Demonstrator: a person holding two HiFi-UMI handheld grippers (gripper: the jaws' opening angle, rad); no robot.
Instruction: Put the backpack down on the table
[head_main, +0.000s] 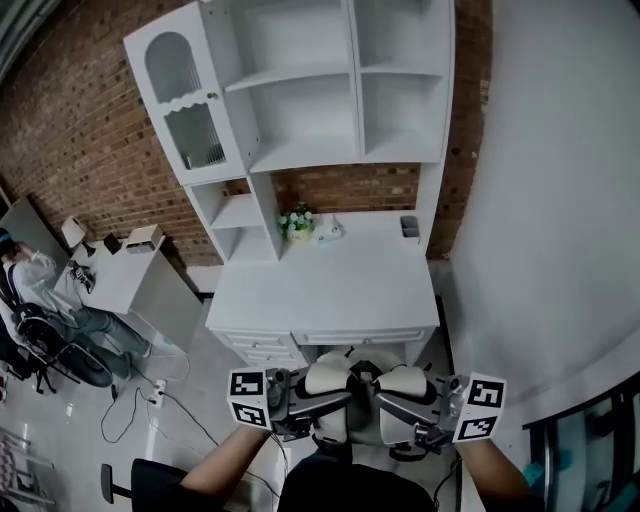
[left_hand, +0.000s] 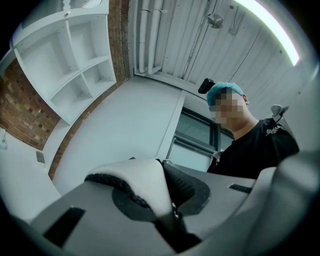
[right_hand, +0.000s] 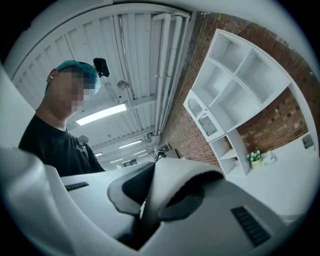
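Observation:
The backpack (head_main: 345, 428) hangs close to my body, just in front of the white table (head_main: 320, 292). It has pale padded shoulder straps with a black mesh underside. My left gripper (head_main: 338, 398) is shut on the left strap (head_main: 328, 378). My right gripper (head_main: 392, 402) is shut on the right strap (head_main: 406, 380). In the left gripper view the strap (left_hand: 135, 172) folds up out of the left gripper (left_hand: 167, 216), pinched between its jaws. The right gripper view shows the other strap (right_hand: 172, 182) clamped the same way in the right gripper (right_hand: 145, 220). Most of the bag's body is hidden below the straps.
The table carries a white shelf unit (head_main: 300, 90) at the back, a small flower pot (head_main: 297, 222) and a small holder (head_main: 409, 228). Drawers (head_main: 330, 340) face me. A white wall (head_main: 560, 200) stands on the right. At left a person (head_main: 30, 280) sits by another desk, with cables (head_main: 150, 400) on the floor.

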